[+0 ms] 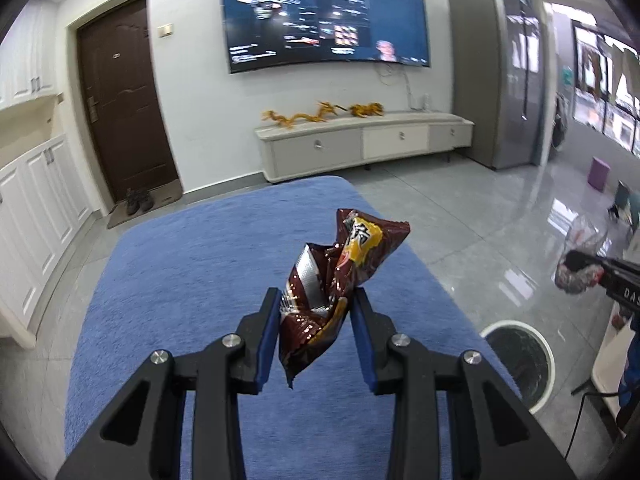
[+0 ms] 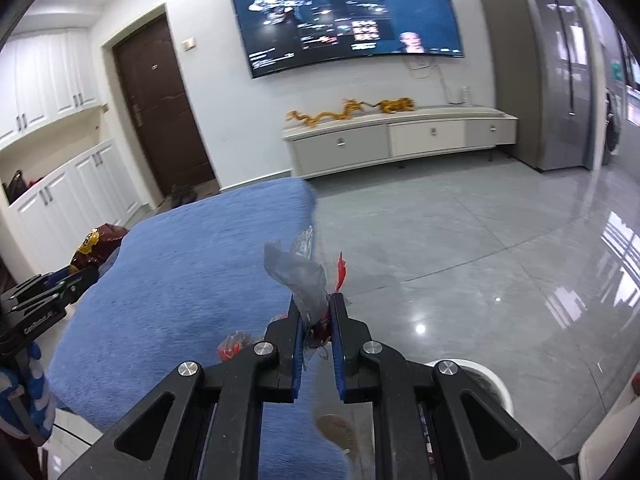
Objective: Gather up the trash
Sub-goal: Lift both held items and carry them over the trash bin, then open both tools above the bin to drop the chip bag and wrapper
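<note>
My left gripper (image 1: 316,300) pinches a crumpled snack bag (image 1: 340,276) above the blue rug (image 1: 180,280); my right gripper (image 2: 318,304) clamps clear wrapper (image 2: 304,276). Either could slip short of the bin (image 1: 520,364).

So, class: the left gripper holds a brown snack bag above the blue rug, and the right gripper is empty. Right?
Not quite. The right gripper is not empty: the right wrist view shows it shut on a clear wrapper. The left gripper does hold the brown snack bag above the blue rug.
</note>
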The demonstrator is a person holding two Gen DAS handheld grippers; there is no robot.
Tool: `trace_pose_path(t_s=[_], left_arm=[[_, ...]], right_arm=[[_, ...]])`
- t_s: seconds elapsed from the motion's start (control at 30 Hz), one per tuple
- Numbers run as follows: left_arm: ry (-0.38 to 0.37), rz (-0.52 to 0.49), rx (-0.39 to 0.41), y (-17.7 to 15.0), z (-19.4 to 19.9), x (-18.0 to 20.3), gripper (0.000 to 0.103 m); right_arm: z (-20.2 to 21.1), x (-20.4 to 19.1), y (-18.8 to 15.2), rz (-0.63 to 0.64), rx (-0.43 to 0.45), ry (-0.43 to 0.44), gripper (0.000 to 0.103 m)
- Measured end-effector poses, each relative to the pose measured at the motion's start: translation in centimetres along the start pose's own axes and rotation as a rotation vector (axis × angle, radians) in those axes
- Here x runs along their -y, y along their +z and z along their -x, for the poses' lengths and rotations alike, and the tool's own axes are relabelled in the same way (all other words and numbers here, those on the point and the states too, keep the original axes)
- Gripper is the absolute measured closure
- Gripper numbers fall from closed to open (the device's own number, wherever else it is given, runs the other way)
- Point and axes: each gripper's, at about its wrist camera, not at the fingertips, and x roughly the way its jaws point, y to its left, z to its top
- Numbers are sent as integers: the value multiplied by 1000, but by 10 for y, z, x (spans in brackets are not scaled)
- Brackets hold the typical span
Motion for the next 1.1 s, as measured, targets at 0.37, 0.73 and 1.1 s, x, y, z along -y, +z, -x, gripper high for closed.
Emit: trace_pose_path(t_s=[0.37,0.73,1.1], left_arm=[[-171,-204,-144,2,-52,134,70],[-355,-354,-376,-30,-120,261,68],[-398,-408,-470,-49,-164,319,68]], right_arm=[[4,93,-28,-123,-21,-148,90],[-22,167,-67,-249,-152,-227,89],[-43,194,-98,-319,-247,-248,89]])
